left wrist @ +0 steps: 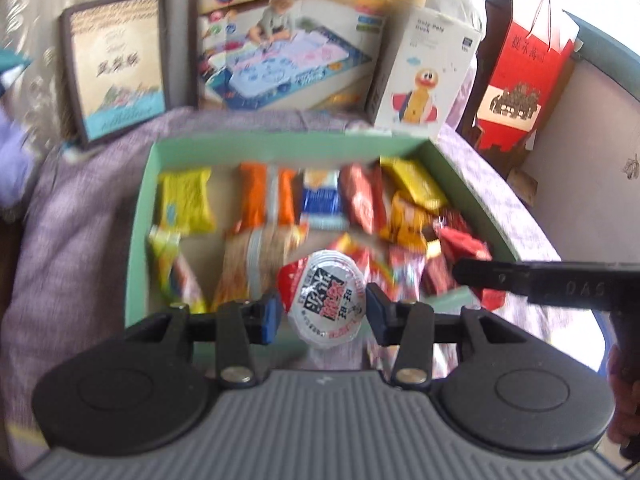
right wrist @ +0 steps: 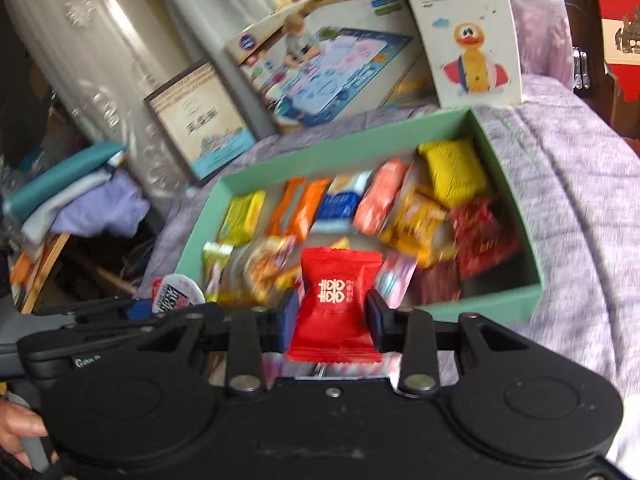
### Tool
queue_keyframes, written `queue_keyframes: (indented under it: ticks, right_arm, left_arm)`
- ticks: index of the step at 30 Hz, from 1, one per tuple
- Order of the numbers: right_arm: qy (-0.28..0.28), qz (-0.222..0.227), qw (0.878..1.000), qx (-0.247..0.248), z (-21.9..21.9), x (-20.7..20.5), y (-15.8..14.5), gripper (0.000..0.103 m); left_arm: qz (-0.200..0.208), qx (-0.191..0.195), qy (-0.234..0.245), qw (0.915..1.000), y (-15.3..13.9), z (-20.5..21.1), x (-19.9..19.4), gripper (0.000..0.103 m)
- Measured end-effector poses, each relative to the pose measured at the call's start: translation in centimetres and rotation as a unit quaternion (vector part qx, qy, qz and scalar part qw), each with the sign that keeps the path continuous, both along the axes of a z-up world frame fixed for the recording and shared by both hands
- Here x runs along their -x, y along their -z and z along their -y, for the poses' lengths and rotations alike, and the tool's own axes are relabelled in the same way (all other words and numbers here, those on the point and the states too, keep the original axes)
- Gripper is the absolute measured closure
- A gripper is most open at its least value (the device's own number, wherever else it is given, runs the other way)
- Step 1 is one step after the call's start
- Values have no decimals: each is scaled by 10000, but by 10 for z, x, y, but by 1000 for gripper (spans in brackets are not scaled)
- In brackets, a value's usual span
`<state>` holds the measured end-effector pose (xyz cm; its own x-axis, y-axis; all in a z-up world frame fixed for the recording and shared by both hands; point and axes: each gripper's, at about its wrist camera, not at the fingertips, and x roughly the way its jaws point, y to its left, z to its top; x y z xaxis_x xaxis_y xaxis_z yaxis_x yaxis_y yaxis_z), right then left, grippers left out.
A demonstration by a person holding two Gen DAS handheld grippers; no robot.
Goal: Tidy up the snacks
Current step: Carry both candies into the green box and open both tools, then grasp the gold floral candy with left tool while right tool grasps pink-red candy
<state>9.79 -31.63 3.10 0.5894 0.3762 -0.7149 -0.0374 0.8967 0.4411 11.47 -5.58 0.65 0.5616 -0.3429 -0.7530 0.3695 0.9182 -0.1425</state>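
1 jelly cup (left wrist: pixel 326 300) in left tool (left wrist: pixel 320 312), 1 red pkt (right wrist: pixel 334 304) in right tool (right wrist: pixel 332 320)

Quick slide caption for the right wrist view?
Right gripper holding a red candy packet above the green snack box.

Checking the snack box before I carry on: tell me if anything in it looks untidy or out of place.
The back row of the green box lies in a neat line, but the packets at its front right are heaped and overlapping. Nothing looks spilled or torn. The left gripper holds a jelly cup, the right gripper a red packet.
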Motion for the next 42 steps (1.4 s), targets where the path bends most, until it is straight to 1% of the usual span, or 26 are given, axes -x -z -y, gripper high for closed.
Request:
queue_keyframes:
  ticks: [2,7,12,14,15,16,17,18,19,20,21,27,32,42]
  right_arm:
    - [85,-49,10000,2,2,-18,5,68]
    - [182,-189,9997,-22,7,-49,20,68]
    - [136,-285,9995,-43,3,-73,32,68]
    - [137,-304,9994,-115,1,-79,35,65]
    - [160,-292,9993,-163,1,-81,35,62]
    - [178,-284,9993,-194,1,-82,35,45]
    - [263,-255,9992,-165,1,-82,33,34]
    - [332,-228,9991,-124,2,-82,33,27]
    - [389,-210,9989,-126,4,-81,32,14]
    - [439,-208,9987,-163,6,-79,32,4]
    - [477,-209,9984,-204,7,-78,31,1]
    - [473,-178,9986,-147,7,-66,24,0]
    - [502,-160,9985,-119,9,-51,16,0]
    - [567,-210,9980,-197,17,-10,4,0]
  left_arm:
    - [64,-105,6,9999,2,12,-20,60]
    - [-1,-235,71,9997,13,34,-59,60]
    - [-1,-366,130,9992,23,43,-76,60]
    - [7,-367,163,9992,25,44,-80,60]
    - [23,-381,159,9991,26,44,-81,55]
    - [34,-399,134,9991,26,44,-81,39]
    - [70,-452,11,9990,26,43,-81,34]
    - [102,-502,-108,9986,26,40,-82,21]
    - [106,-495,-196,9985,25,37,-82,10]
    - [108,-438,-241,9987,25,34,-81,7]
    - [114,-391,-275,9988,24,31,-79,6]
    - [140,-395,-277,9987,20,27,-64,5]
    - [177,-406,-266,9987,14,22,-48,1]
    - [251,-420,-177,9986,3,16,-4,0]
